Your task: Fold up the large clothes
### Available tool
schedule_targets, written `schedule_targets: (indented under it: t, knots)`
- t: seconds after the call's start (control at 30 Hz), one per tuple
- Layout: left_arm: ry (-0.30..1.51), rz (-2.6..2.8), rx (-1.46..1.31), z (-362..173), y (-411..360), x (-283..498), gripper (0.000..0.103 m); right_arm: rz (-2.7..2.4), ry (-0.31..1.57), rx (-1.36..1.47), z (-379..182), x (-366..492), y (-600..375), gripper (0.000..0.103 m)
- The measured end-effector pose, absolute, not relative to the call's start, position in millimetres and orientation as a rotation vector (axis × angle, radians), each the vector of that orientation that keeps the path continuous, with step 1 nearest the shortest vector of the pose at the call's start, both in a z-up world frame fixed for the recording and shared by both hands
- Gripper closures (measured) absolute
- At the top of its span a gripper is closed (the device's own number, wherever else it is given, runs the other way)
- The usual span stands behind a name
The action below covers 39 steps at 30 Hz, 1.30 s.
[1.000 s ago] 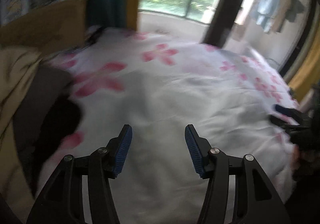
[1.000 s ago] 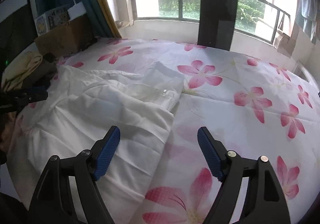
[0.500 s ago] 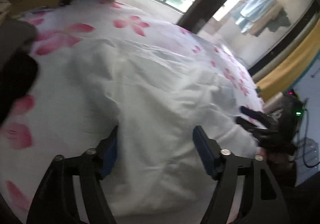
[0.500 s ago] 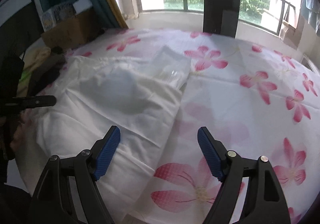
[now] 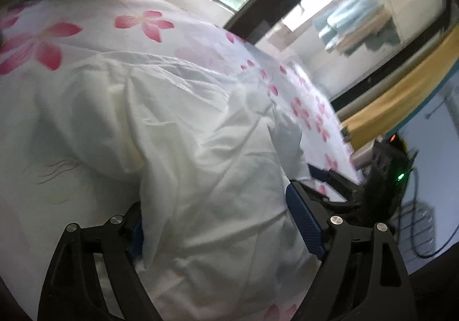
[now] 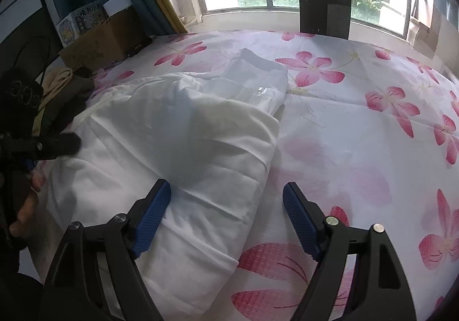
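White garment (image 6: pixel 183 143) lies crumpled on the flowered bed (image 6: pixel 358 125). Our left tongs (image 5: pixel 221 223) have just been opening and stand wide astride its near fold, pads not pressing. Our right tongs (image 6: pixel 226 212) gape wide over its right edge. Only the right view shows the cardboard box (image 6: pixel 106 36). We cannot tell the garment's long axis.
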<state>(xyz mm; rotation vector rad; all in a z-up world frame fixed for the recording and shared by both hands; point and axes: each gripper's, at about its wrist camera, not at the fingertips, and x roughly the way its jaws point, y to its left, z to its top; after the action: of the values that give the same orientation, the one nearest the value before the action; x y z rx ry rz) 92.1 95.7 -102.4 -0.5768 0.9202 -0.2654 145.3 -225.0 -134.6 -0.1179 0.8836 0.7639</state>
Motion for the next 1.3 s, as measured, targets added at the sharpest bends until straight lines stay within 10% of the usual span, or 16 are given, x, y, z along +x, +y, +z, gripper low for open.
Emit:
schedule_targets:
  t: [0.3,0.5,0.67,1.3]
  knots:
    - [0.934,-0.200,-0.378,-99,73,101,0.017,0.795,0.891,-0.031,-136,148,-233,0.023]
    - [0.910,-0.217,-0.417,-103,81,96,0.056,0.865,0.891,-0.004,-137,144,-225,0.033]
    - [0.863,-0.201,-0.398,-98,78,90,0.072,0.908,0.894,0.034,-138,143,-225,0.062]
    - [0.642,-0.174,-0.375,-37,108,40,0.088,1.010,0.596,-0.102,-53,95,-189,0.082]
